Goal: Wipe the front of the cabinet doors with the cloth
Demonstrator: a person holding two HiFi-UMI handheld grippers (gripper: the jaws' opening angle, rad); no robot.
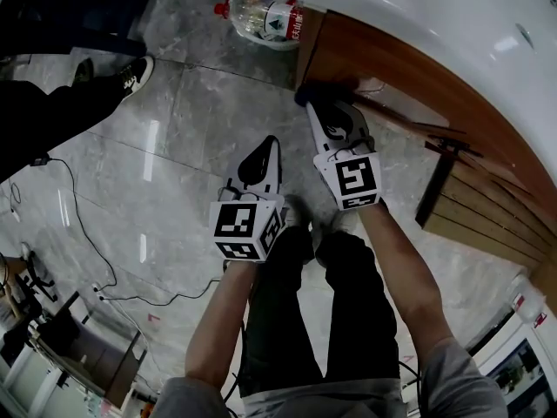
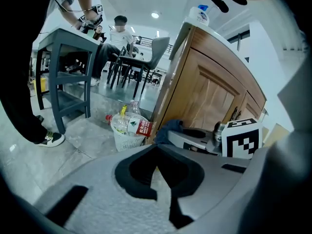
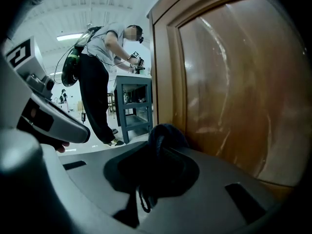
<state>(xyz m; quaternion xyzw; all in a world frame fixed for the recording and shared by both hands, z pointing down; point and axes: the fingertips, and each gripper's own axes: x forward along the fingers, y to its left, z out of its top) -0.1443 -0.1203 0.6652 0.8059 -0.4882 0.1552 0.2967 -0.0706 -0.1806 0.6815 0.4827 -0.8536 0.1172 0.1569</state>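
Note:
A dark blue cloth [image 1: 315, 94] is bunched in my right gripper [image 1: 324, 110], which is shut on it. The cloth [image 3: 163, 136] rests close against the brown wooden cabinet door [image 3: 234, 91], near the door's left edge. In the left gripper view the cloth [image 2: 168, 129] shows at the foot of the cabinet door [image 2: 209, 96], ahead of the right gripper's body [image 2: 195, 139]. My left gripper [image 1: 266, 146] hangs over the floor to the left of the right one, apart from the cabinet; its jaws [image 2: 158, 172] are shut with nothing between them.
A white basket of plastic bottles [image 1: 261, 16] stands on the floor by the cabinet's far corner. A white countertop [image 1: 452, 16] tops the cabinet. Wooden slats [image 1: 474, 207] jut out at right. A cable [image 1: 78, 225] trails over the tiles; other people stand by a grey table [image 2: 63, 52].

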